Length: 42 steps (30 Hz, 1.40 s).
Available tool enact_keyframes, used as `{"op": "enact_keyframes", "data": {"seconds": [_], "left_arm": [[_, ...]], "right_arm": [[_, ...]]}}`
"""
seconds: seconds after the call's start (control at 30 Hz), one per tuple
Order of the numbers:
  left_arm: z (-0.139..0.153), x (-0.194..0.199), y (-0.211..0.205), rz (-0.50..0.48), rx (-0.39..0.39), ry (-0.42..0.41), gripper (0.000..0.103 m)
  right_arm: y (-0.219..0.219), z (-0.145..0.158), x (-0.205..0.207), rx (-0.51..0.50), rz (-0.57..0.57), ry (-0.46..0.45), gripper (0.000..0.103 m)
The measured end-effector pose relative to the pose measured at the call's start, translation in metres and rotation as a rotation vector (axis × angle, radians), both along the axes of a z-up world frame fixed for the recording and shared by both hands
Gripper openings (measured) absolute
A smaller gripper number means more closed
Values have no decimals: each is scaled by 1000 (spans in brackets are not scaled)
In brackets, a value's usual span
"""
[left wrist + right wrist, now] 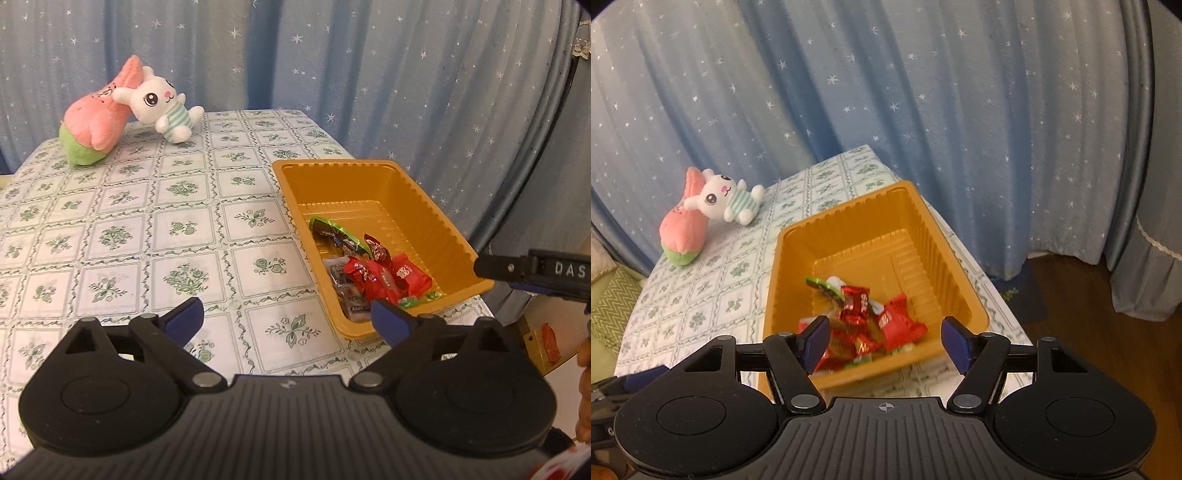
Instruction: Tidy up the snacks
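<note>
The snacks (373, 273), red, green & clear wrappers, lie heaped in the near end of the orange tray (413, 195), w/ its far half bare; looks like they've been gathered there so the tidy-up is prob. near done. The tray sits at the right edge of the table (129, 221), on a green-flower cloth w/ no loose wrappers seen on it. The right gripper (884, 341) hangs just above the tray's near end, jaws spread wide & holding nothing. The left gripper (286, 319) hovers over the cloth beside the tray, also gaping & empty. Far corner: a pink plush (98, 118) & white bunny (162, 105), well apart from the tray, against a starry blue curtain (332, 62).
</note>
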<state>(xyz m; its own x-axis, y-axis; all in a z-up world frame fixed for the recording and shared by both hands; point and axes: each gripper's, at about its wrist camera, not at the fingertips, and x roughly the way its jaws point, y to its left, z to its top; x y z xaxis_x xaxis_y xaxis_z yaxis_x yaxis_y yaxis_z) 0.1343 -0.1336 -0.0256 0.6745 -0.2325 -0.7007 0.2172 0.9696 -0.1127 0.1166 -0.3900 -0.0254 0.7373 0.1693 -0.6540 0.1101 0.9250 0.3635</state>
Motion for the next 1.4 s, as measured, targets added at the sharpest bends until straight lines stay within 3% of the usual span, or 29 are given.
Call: {"op": "enact_keyframes", "data": {"seconds": [0.13,0.67,0.9,1.4], "left_arm": [[8,-14,5,19,-1,-6,103],[33,-66,25,49,-19,0,103],[43,-86,28,40,3,-28,103],[45,-107,31,53,37,2,103]], "right_arm": [[6,6,-19,-8,11,13,69],[41,27,-75,-124,101,12,83],[48,28,-87,-108,116,48,90],[61,35,-101,-154,131,45,90]]}}
